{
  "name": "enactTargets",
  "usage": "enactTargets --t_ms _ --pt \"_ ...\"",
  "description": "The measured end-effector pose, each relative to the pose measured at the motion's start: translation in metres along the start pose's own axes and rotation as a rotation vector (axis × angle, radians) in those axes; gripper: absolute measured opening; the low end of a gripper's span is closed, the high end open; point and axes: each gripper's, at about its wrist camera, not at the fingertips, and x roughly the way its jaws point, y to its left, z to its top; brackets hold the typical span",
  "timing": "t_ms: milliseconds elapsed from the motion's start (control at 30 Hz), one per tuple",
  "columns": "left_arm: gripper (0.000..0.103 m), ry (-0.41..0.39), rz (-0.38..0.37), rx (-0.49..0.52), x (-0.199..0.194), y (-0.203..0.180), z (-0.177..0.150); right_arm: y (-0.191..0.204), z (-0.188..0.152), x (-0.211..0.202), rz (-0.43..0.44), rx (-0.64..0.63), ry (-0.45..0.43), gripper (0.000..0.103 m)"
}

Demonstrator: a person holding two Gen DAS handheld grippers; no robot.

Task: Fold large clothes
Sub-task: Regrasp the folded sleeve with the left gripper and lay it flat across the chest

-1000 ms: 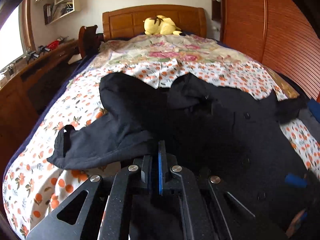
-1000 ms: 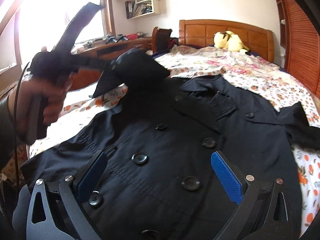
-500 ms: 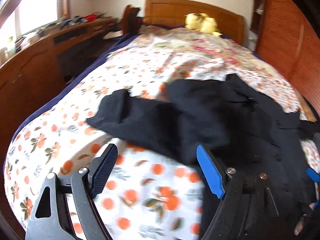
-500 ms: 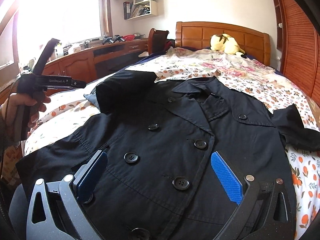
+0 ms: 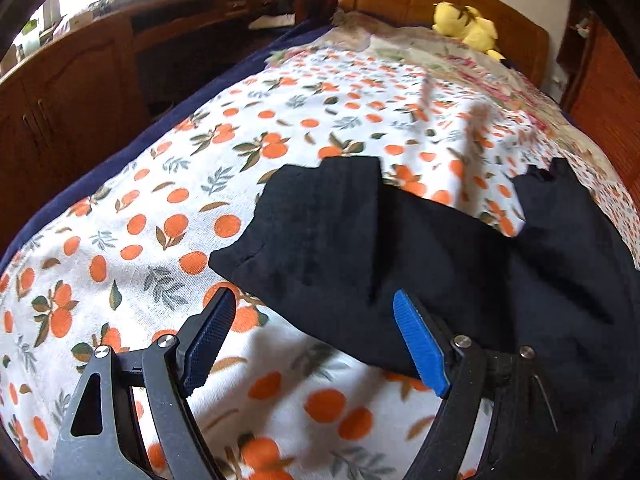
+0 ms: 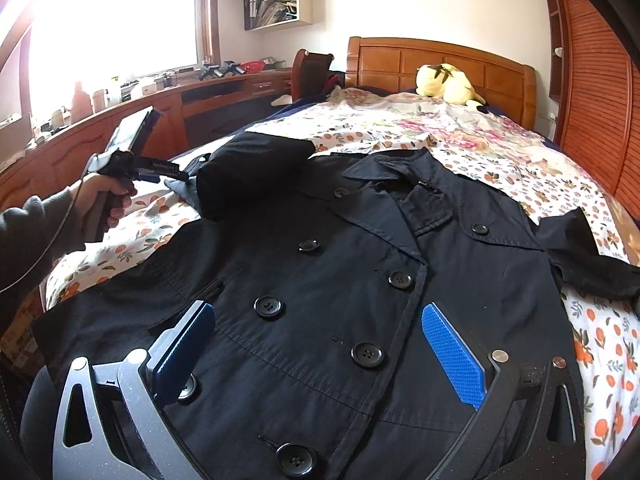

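— What's nearest the right gripper (image 6: 320,354)?

— Its fingers (image 6: 452,354) are spread wide and hold nothing. They hover low over the front of a black coat (image 6: 340,280), one blue pad on each side of the double row of buttons (image 6: 367,354).

— And the left gripper (image 5: 316,340)?

— Also spread, also empty. Its fingers (image 5: 420,346) sit just above the bed (image 5: 120,240) near the bed's left edge, right at the folded end of the coat's sleeve (image 5: 320,232). From the right camera you can see the hand (image 6: 102,196) gripping that tool beside the bed's left edge.

— How does the coat lie?

— Flat on its back, buttoned, across the near half of the bed on an orange-print sheet (image 6: 600,340). The collar (image 6: 400,184) points toward the headboard. The left sleeve (image 6: 248,172) is bunched up beside the shoulder; the other sleeve (image 6: 588,256) stretches out toward the bed's right edge.

— Farther back?

— A flowered blanket (image 6: 460,132) covers the far half of the bed, with a yellow plush toy (image 6: 444,82) against the wooden headboard (image 6: 400,60). A long wooden desk (image 6: 160,100) runs along the left wall under the window, cluttered with small things too blurred to name, and shelves (image 6: 280,0) hang on the wall above it.
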Motion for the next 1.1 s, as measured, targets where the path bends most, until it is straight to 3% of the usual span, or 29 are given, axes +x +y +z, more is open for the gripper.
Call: enactTargets --t_ms 100,200,267,367,500,633,933,1100 --pt "0.077 0.016 -0.047 -0.033 0.010 0.007 -0.001 0.001 0.002 0.000 0.002 0.004 -0.004 0.103" --pt "0.057 0.049 -0.078 -0.022 0.020 0.004 -0.004 0.004 0.002 0.000 0.013 0.001 -0.005 0.103" --pt "0.034 0.052 -0.092 -0.014 0.019 0.000 -0.004 0.006 0.002 -0.002 0.016 -0.007 -0.011 0.103" --pt "0.015 0.047 -0.058 0.019 0.008 -0.012 0.000 0.002 0.000 -0.009 0.009 -0.011 -0.025 0.103" --pt "0.013 -0.043 0.006 0.100 -0.029 -0.039 0.006 -0.005 -0.003 -0.016 -0.006 0.003 -0.040 0.103" --pt "0.012 -0.144 -0.025 0.181 -0.085 -0.083 0.012 -0.016 -0.007 -0.025 -0.028 0.022 -0.049 0.103" --pt "0.012 -0.294 -0.202 0.350 -0.194 -0.193 -0.006 -0.036 -0.016 -0.051 -0.084 0.072 -0.073 0.103" --pt "0.012 -0.328 -0.338 0.421 -0.242 -0.239 -0.042 -0.040 -0.021 -0.068 -0.113 0.092 -0.092 0.103"
